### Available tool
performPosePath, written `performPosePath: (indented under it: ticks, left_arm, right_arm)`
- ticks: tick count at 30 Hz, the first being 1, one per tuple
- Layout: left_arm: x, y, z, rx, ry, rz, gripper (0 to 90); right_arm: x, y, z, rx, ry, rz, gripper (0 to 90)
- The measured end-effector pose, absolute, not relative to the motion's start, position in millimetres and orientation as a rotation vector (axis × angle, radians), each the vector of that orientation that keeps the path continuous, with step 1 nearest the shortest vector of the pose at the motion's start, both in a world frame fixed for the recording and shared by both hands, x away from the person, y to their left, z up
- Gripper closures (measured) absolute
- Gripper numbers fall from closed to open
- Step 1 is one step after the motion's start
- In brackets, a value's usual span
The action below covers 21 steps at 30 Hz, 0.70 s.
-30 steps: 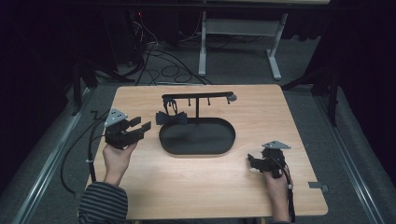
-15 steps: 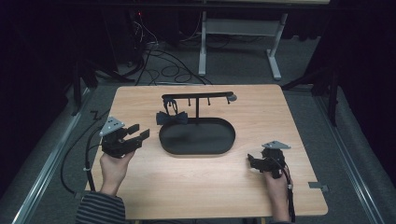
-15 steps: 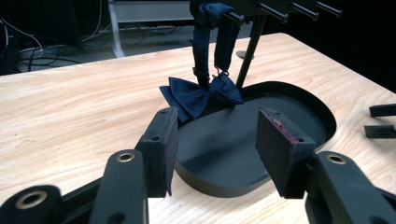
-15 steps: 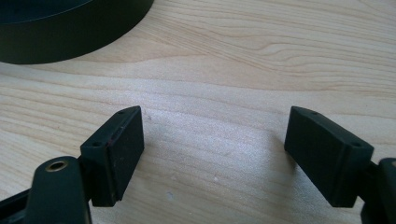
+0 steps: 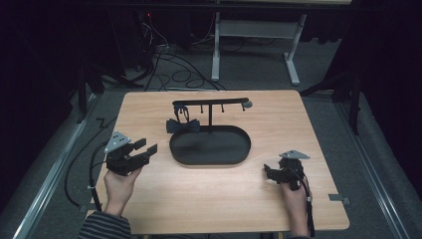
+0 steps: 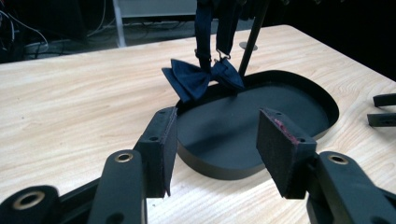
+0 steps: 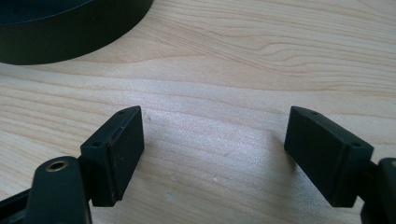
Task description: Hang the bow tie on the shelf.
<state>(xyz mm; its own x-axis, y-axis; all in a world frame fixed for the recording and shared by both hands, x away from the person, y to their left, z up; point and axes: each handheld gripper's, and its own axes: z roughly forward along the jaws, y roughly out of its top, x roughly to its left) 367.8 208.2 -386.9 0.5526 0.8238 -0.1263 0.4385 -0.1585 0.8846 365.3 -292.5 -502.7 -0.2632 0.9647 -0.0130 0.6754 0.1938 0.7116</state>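
High view: the bow tie (image 5: 182, 126) hangs from the stand (image 5: 211, 104) at the tray's (image 5: 239, 157) far-left rim, wings spread sideways. Left gripper (image 5: 143, 152) jaws gape empty.

Left gripper view: a careless snatch could topple the stand.

Right gripper view: jaws wide, empty, over worktop (image 7: 243, 70).

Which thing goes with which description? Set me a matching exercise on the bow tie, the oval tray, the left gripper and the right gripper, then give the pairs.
Things:
1. bow tie
2. oval tray
3. left gripper
4. right gripper

Descriptions:
A. jaws open over bare wood, to the right of the stand's base
B. hangs by its strap from the stand's bar
C. black, lies flat mid-table as the stand's base
D. jaws open, pointing toward the tray from its left

Pairs: 1-B, 2-C, 3-D, 4-A
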Motion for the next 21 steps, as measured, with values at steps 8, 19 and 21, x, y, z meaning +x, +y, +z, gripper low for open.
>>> performPosePath:
  ticks: [8,19,21]
  left_arm:
    - [361.5,211.4,-393.7,1.765,1.052,0.489,49.4]
    - [357.1,211.9,-405.5,1.764,1.081,0.468,50.0]
    - [356.6,212.7,-406.5,1.766,1.086,0.465,49.9]
  right_arm:
    - [365.3,-292.5,-502.7,1.528,2.012,0.829,21.1]
    - [365.3,-292.5,-502.7,1.528,2.012,0.83,21.1]
    - [365.4,-292.5,-502.8,1.527,2.011,0.83,21.1]
